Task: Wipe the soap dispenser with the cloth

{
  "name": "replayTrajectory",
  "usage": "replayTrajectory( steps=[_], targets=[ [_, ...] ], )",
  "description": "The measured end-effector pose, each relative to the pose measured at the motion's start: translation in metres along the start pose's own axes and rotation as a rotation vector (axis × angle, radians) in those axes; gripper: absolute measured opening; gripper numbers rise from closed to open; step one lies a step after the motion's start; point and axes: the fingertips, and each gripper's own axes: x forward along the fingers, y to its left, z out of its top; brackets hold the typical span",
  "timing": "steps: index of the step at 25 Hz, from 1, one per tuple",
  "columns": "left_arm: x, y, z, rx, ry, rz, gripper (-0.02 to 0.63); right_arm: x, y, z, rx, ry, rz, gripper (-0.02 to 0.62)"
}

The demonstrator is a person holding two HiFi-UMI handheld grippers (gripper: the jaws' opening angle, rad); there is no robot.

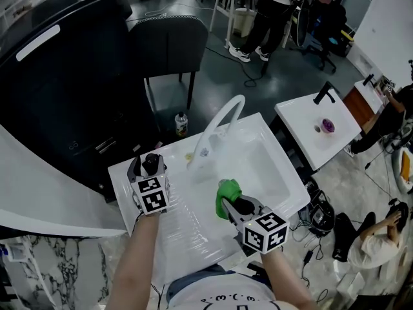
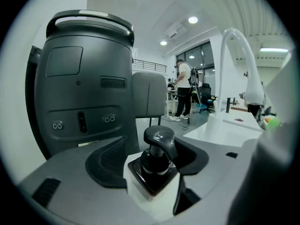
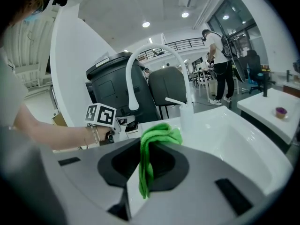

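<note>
Big dark-grey bin [image 1: 58, 76] stands at far left, behind the counter [image 1: 187, 234]. White counter w/ a sunken basin [image 1: 274, 166] on its right half, ribbed drain area on the left. Dark chair [image 1: 168, 41] stands on the floor beyond the counter. White arched faucet [image 1: 219, 124] rises from the back edge, btwn drain area and basin.

L gripper [image 1: 150, 166] is over the counter's back-left corner, marker cube up. Jaws are apart, w/ the soap dispenser [image 1: 152, 163] standing upright btwn them. In the left gripper view the dispenser [image 2: 159, 142] shows a white square body, black top and black pump head. There is a gap on its left side, so the pads aren't squeezing it. It rests on the counter, well left of the faucet.

R gripper [image 1: 237, 205] is over the front of the counter, just beside the basin's near-left rim. Its jaws are closed on the green cloth [image 1: 228, 190]. In the right gripper view the cloth [image 3: 157, 137] is bunched above the jaws and hangs down in a fold btwn them. Cloth and dispenser are apart, not touching.

Small can [image 1: 181, 124] stands on the floor behind the counter, near the chair legs.
</note>
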Motion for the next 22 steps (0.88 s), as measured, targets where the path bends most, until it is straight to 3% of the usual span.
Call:
replayTrajectory(
  steps=[10, 22],
  targets=[
    [-0.016, -0.003, -0.003, 0.088, 0.022, -0.074, 0.291, -0.010, 0.019, -0.006, 0.011, -0.022, -0.004, 0.051],
    [-0.078, -0.010, -0.006, 0.097, -0.065, -0.176, 0.296, -0.034, 0.031, -0.011, 0.035, -0.103, -0.063, 0.051]
  ],
)
